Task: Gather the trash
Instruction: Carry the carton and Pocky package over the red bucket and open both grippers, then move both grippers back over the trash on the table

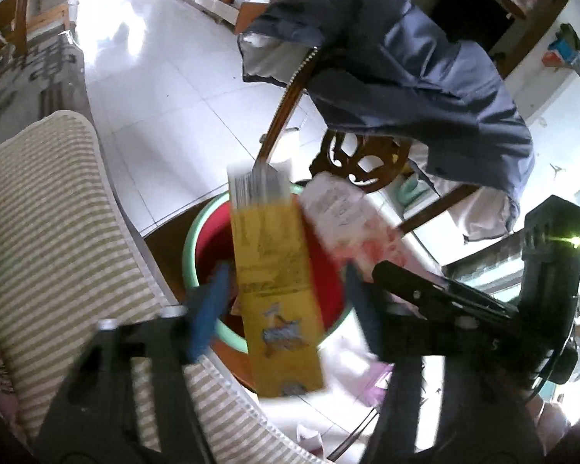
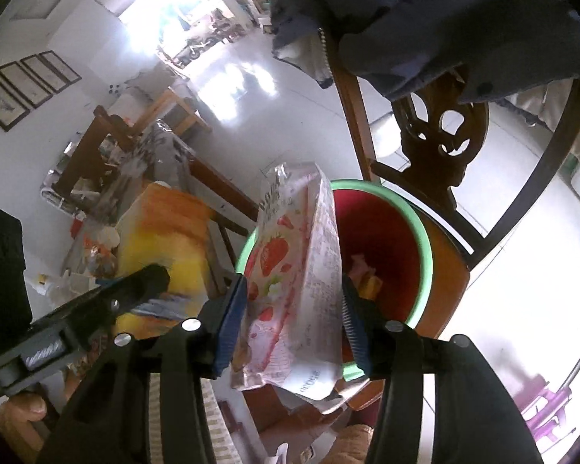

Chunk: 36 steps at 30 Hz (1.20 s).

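Risk lies in both packets missing the bin. The yellow carton (image 1: 278,290) hangs between the left gripper (image 1: 286,305)'s spread jaws, apparently clear of both pads, its far end over the red basin with the green rim (image 1: 197,232). The right gripper (image 2: 294,313) stands slack around the strawberry wrapper (image 2: 290,290), which leans across the basin's near rim. Either could tip off the edge and land on the wooden chair (image 2: 444,270) seat under the basin or the floor. A blue jacket (image 1: 406,69) drapes the chair back above; the striped cushion (image 1: 58,212) crowds the left side.
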Tool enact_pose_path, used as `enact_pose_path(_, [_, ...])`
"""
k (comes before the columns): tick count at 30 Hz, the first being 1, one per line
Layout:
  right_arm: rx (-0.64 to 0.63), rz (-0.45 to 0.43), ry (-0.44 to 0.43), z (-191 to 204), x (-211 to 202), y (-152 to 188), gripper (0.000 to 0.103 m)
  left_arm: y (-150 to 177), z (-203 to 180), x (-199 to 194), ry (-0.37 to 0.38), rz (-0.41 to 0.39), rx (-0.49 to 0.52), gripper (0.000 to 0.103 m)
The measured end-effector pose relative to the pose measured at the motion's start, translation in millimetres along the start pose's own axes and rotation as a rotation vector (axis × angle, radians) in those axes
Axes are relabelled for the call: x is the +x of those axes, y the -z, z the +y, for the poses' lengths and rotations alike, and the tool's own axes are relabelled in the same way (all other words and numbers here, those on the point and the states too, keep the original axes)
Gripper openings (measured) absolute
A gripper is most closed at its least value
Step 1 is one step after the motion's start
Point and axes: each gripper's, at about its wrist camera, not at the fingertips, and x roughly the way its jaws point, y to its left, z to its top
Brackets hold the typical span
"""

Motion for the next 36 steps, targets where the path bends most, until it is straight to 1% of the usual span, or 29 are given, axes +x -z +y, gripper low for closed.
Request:
enact_pose_path(3, [0.009,-0.014,0.007,-3,-2,0,0.062,0,1,-1,-0.021,0.003,0.003,0.065])
enact_pose_path(8, [0.007,-0.026,0.005,-1,-4,-1,0.063,2,11,-17,-0.038,-0.017,-0.028,0.065])
enact_pose_path(14, [-0.019,-0.065,-0.007,23,-15,-3,0.065,10,27,-50,-0.055,-0.058,-0.06,0.065])
enact_pose_path(15, [-0.03,-0.07,-0.007,29,-16,-3,0.066,12,30,-56,-0.056,-0.065,-0.065,0.068])
enact_pose_path(18, [-0.077,-0.072,-0.007,51,-14,0,0.068,22,39,-71,-0.055,-0.08,-0.075,0.069])
enact_pose_path(21, [-0.127,-0.055,-0.015,78,-7,7,0.068,34,50,-87,-0.057,-0.087,-0.082,0.069])
enact_pose_path(27, [-0.201,-0.021,-0.032,131,11,28,0.07,58,89,-124,-0.084,-0.123,-0.114,0.069])
enact_pose_path(32, [-0.246,0.006,-0.042,178,26,49,0.071,83,138,-160,-0.124,-0.153,-0.166,0.072])
enact_pose_path(36, [-0.3,0.031,-0.069,223,39,72,0.071,106,189,-194,-0.203,-0.178,-0.224,0.072])
